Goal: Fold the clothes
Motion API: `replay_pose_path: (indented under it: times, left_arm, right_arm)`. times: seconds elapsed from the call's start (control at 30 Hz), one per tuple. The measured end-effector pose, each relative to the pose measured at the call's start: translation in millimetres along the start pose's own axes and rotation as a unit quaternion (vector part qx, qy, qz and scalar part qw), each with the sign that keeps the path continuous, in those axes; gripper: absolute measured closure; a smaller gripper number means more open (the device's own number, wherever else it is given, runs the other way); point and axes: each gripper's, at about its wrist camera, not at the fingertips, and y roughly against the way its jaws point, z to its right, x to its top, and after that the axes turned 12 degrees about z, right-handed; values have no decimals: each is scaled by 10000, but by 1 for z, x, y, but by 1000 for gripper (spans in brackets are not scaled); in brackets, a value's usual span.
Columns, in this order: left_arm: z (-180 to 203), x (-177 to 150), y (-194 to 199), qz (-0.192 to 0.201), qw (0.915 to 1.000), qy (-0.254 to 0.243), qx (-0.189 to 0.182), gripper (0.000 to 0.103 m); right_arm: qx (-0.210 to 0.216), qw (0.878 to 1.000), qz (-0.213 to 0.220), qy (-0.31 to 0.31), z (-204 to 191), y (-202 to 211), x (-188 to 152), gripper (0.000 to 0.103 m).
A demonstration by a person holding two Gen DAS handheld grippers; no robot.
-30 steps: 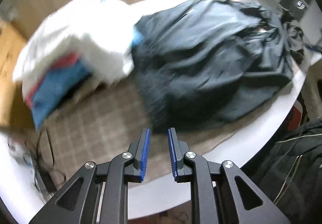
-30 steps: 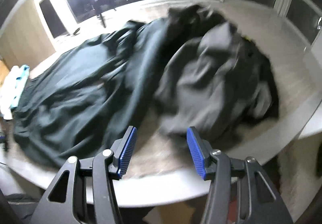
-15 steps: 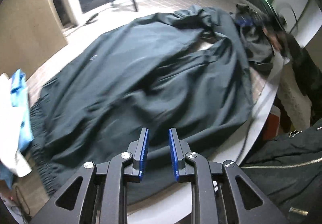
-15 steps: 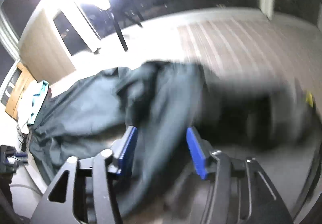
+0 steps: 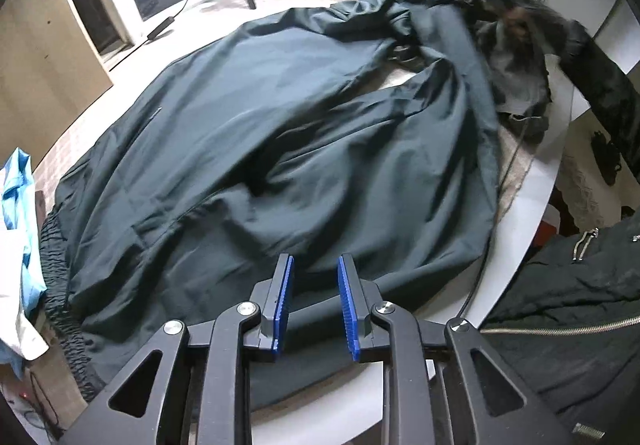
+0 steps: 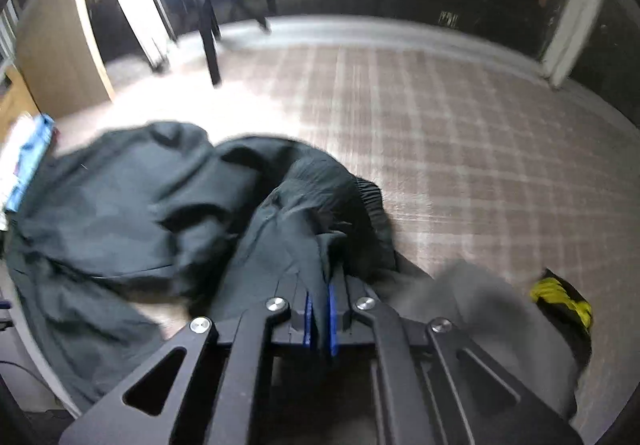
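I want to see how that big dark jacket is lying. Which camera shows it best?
The left wrist view: the dark jacket lies spread across the table, nearly whole and fairly sharp. The right wrist view shows only a blurred, bunched part of it, with the right gripper shut on a fold.

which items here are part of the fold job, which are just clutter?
In the job:
- dark jacket spread on the table
- right gripper, shut on a fold of the jacket
- left gripper, hovering above the hem, nothing between its pads

Lying about:
- blue and white clothes
- grey garment
- yellow and black item
- checked tablecloth
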Motion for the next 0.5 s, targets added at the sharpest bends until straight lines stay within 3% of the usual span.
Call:
replay_pose_path:
  times: [0.17, 0.3, 0.37, 0.4, 0.5]
  left_arm:
    - [-15, -6, -2, 10, 9999, -92, -118, 80]
    - [-21, -9, -9, -1, 9991, -264, -325, 80]
    - [-23, -7, -12, 18, 9984, -361, -439, 80]
    - [-24, -6, -13, 17, 9981, -402, -464, 80]
    - [-25, -3, -15, 40, 9975, -509, -491, 80]
  right_arm:
    - [-551, 9951, 714, -395, 6, 109, -10, 98]
    - [-1122, 9861, 825, -906, 21, 170, -37, 98]
    - [-1612, 9815, 518, -890, 29, 175, -52, 96]
    - [-1846, 9786, 300, -863, 34, 171, -58, 88]
    - [-2241, 9699, -250, -918, 52, 156, -64, 81]
